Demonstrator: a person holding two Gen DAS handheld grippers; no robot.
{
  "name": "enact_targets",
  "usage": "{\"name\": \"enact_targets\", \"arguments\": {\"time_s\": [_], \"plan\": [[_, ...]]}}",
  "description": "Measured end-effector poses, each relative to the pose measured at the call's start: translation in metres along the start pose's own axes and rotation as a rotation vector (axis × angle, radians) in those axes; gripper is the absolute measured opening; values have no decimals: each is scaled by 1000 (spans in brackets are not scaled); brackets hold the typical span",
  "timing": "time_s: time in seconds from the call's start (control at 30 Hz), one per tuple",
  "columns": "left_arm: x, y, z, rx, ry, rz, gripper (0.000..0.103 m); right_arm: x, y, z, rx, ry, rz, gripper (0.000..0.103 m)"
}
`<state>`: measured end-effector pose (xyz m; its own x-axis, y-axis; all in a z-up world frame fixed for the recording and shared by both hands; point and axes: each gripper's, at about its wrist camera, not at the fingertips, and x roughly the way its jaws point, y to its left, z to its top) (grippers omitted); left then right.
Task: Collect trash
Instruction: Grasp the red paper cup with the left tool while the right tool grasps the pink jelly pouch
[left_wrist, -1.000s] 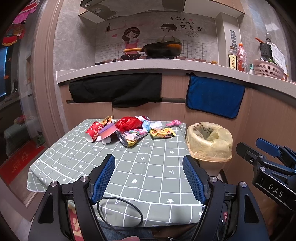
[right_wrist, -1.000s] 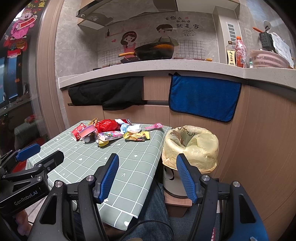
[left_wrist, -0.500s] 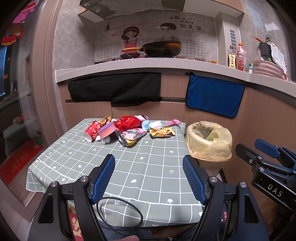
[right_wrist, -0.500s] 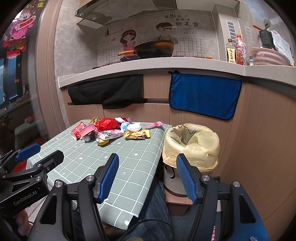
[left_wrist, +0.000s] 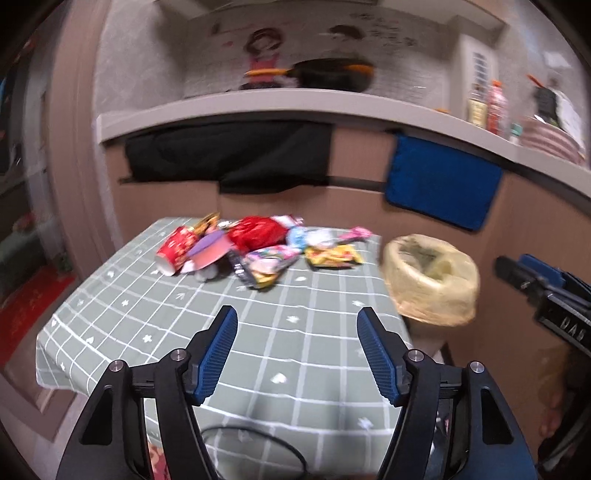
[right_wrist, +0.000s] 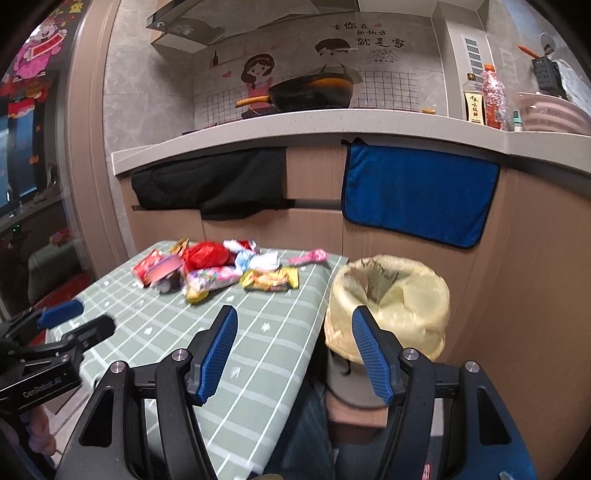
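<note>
A pile of trash lies at the far side of the green checked table (left_wrist: 303, 332): a red paper cup (left_wrist: 175, 249), a red crumpled bag (left_wrist: 256, 230), a colourful snack wrapper (left_wrist: 267, 260) and a yellow wrapper (left_wrist: 334, 256). The same pile shows in the right wrist view, with the red bag (right_wrist: 205, 254) and yellow wrapper (right_wrist: 269, 279). A bin lined with a yellow bag (left_wrist: 430, 280) (right_wrist: 388, 295) stands right of the table. My left gripper (left_wrist: 297, 317) is open and empty over the near table. My right gripper (right_wrist: 293, 317) is open and empty near the table's right edge.
A kitchen counter (right_wrist: 332, 122) runs behind the table, with a black cloth (right_wrist: 210, 184) and a blue towel (right_wrist: 417, 199) hanging from it. A wok (right_wrist: 310, 92), bottles and a pink basket stand on top. A person's leg (right_wrist: 310, 424) is below the right gripper.
Both grippers have moved forward toward the trash pile and tilted slightly downward. The left wrist view is blurred by motion. Both stay open and empty.
</note>
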<state>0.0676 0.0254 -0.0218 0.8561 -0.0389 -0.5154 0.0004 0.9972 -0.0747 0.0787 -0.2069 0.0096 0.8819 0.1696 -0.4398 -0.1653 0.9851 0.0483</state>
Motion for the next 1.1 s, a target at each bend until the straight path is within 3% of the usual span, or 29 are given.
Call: {"name": "enact_targets", "arguments": {"time_s": [0.1,0.3,0.53,0.63,0.8,1.1], "plan": [[24,22,10,-90,14,12,62,32,-9,16,6,8,1,62],[82,56,41,-181,88,-104,62,107,-19,39,-15,70,28,62],[130,100,78,-153,19,36,62,173,-16,53,-55,134,68,62],[159,124,86,-131,49,70,62,194,-15,52,-51,168,88,62],[195,179,93,-256,85,101,62,220,-18,50,-44,215,84,61],[277,237,88,-282,257,103,62,244,-11,55,-63,249,82,60]]}}
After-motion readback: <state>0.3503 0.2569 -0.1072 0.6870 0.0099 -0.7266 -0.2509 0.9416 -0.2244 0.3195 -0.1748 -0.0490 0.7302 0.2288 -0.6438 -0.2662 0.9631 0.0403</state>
